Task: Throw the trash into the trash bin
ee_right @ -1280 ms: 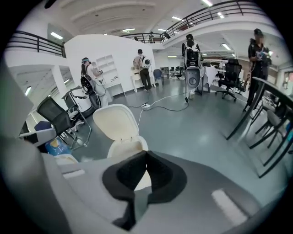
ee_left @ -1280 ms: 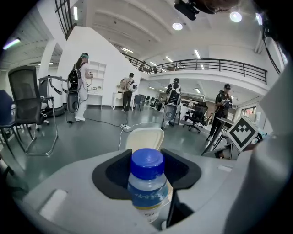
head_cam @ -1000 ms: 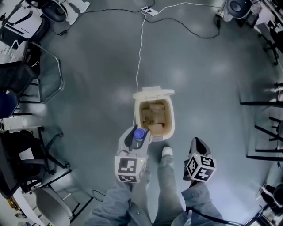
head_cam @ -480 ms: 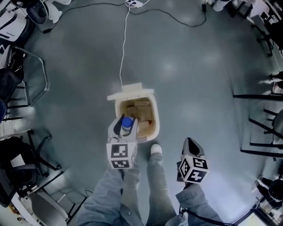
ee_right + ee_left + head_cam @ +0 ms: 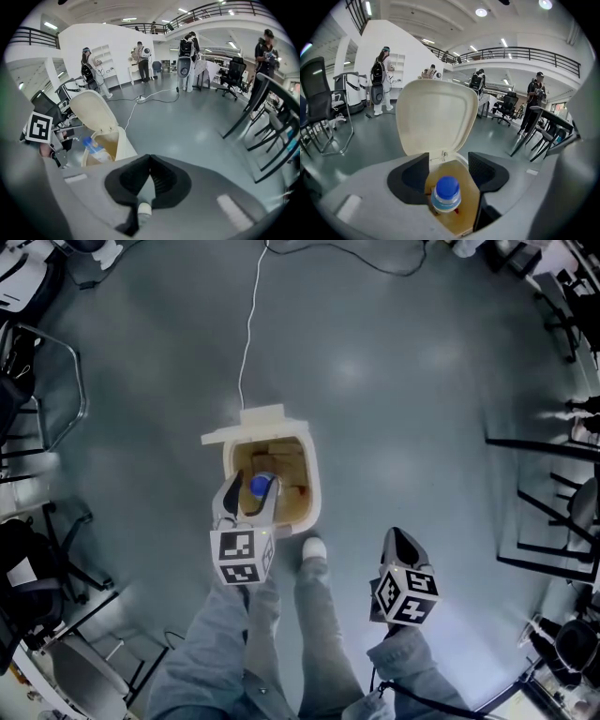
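Note:
An open beige trash bin (image 5: 313, 486) stands on the grey floor with its lid (image 5: 255, 425) tipped back and trash inside. My left gripper (image 5: 249, 493) hangs over the bin's near edge. Its jaws are opening, and a clear bottle with a blue cap (image 5: 261, 486) sits between them with space on both sides. In the left gripper view the bottle (image 5: 446, 194) is over the bin's inside, below the raised lid (image 5: 436, 117). My right gripper (image 5: 398, 540) is to the right of the bin, its tips together (image 5: 149, 159). A small white-capped piece (image 5: 144, 208) shows behind them.
A white cable (image 5: 246, 343) runs from the bin toward the top of the head view. The person's shoe (image 5: 313, 547) stands just beside the bin. Office chairs (image 5: 37, 390) line the left and dark table legs (image 5: 544, 521) the right. People stand far off.
My left gripper has sunk from the bin's near side to over its opening, with the bottle in it, and its jaws stand wider. The right gripper has shifted a little.

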Motion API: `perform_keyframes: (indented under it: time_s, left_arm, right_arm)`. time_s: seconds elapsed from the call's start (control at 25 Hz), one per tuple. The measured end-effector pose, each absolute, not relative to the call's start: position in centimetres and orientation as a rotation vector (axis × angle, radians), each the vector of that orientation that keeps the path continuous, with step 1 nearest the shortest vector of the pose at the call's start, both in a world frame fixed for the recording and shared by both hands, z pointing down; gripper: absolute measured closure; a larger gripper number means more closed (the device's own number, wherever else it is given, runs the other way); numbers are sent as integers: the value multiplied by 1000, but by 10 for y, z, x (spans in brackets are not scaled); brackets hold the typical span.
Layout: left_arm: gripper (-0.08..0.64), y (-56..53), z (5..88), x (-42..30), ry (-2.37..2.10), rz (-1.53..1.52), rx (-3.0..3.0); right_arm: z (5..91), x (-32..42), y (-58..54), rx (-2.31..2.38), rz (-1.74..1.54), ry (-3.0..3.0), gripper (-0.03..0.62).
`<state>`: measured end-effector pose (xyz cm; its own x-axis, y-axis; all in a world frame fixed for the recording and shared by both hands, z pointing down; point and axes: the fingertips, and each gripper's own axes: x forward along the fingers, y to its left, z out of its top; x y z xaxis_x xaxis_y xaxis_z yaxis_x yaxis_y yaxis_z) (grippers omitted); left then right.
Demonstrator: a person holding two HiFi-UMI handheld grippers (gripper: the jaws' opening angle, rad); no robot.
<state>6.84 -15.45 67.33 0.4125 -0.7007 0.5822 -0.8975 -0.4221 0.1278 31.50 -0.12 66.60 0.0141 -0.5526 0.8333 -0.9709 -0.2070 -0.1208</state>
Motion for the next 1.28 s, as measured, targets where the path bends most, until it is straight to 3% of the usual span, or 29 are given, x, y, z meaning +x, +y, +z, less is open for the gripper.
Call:
perform_keyframes:
  time_s: [0.08, 0.92, 1.12, 1.28]
  left_arm:
    - [288, -153, 676, 67, -1360, 624, 2234]
    - [293, -134, 629, 16, -1396, 532, 2184]
    - [319, -112, 579, 4, -1379, 520, 2141]
    - [389, -99, 525, -3, -1368, 517, 2097]
  right_arm:
    - [667, 316, -3, 1794, 1094, -1557, 589]
    - [655, 275, -18, 1817, 1118, -1606, 589]
    - [613, 251, -29, 1837, 1120, -1661, 589]
    - [556, 231, -36, 1834, 1106, -1752, 589]
